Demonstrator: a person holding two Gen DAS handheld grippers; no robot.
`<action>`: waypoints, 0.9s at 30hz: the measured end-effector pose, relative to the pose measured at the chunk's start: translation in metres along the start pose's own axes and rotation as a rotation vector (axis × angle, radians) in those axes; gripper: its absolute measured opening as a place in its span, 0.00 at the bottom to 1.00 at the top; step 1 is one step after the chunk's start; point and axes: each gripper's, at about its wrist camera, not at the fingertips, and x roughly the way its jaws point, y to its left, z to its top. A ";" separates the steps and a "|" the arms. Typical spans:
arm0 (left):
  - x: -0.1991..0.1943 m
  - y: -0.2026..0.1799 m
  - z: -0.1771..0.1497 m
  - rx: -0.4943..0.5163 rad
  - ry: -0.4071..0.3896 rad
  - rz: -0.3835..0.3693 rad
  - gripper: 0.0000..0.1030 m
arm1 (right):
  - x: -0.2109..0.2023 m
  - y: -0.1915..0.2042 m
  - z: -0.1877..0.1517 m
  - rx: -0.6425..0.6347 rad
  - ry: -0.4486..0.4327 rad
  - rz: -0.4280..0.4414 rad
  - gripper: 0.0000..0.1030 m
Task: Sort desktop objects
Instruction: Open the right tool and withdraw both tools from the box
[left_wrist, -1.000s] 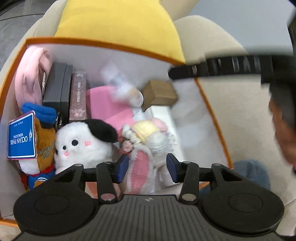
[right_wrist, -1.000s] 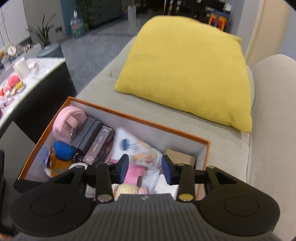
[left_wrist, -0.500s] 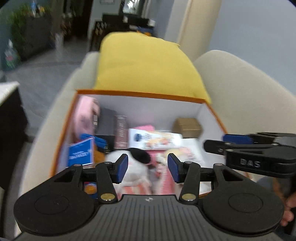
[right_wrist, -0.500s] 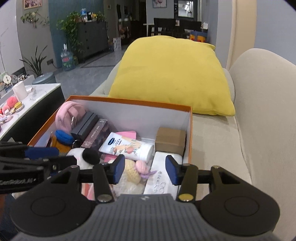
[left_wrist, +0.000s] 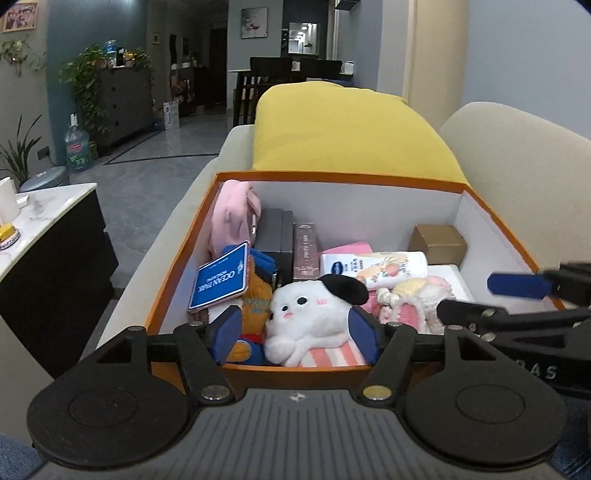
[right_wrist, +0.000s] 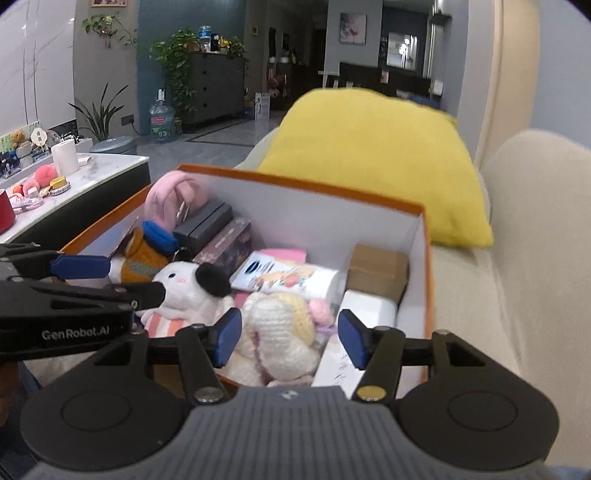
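Observation:
An orange box (left_wrist: 332, 178) (right_wrist: 295, 182) on a beige sofa holds several objects: a white plush with a black ear (left_wrist: 314, 314) (right_wrist: 188, 284), a crocheted white and yellow toy (right_wrist: 284, 328) (left_wrist: 417, 295), a lotion tube (left_wrist: 373, 267) (right_wrist: 291, 278), a brown carton (left_wrist: 437, 243) (right_wrist: 378, 271), dark boxes (left_wrist: 275, 236), a pink pouch (left_wrist: 232, 218) and a bear with a blue tag (left_wrist: 221, 282). My left gripper (left_wrist: 295, 330) hovers at the box's near edge, jaws opening, nothing pressed between them. My right gripper (right_wrist: 288, 338) hangs over the crocheted toy, jaws opening, pads apart from it.
A yellow cushion (left_wrist: 347, 133) (right_wrist: 373, 162) leans behind the box. The sofa back (right_wrist: 535, 229) rises on the right. A marble-topped counter (right_wrist: 55, 192) with small items stands to the left. A white flat box (right_wrist: 354, 339) lies in the box's near right corner.
The left view swung up from looking straight into the box to looking along it, and its jaws widened. The right gripper came lower and closer to the box, its jaws widening too.

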 end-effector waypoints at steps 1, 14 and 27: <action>0.000 0.000 -0.001 0.005 0.002 0.007 0.75 | 0.004 -0.002 -0.001 0.026 0.009 0.006 0.58; 0.015 -0.002 -0.004 0.019 0.036 0.042 0.85 | 0.022 -0.005 -0.004 0.067 0.040 0.041 0.58; 0.018 0.000 -0.004 0.018 0.034 0.040 0.87 | 0.023 -0.005 -0.005 0.072 0.033 0.049 0.58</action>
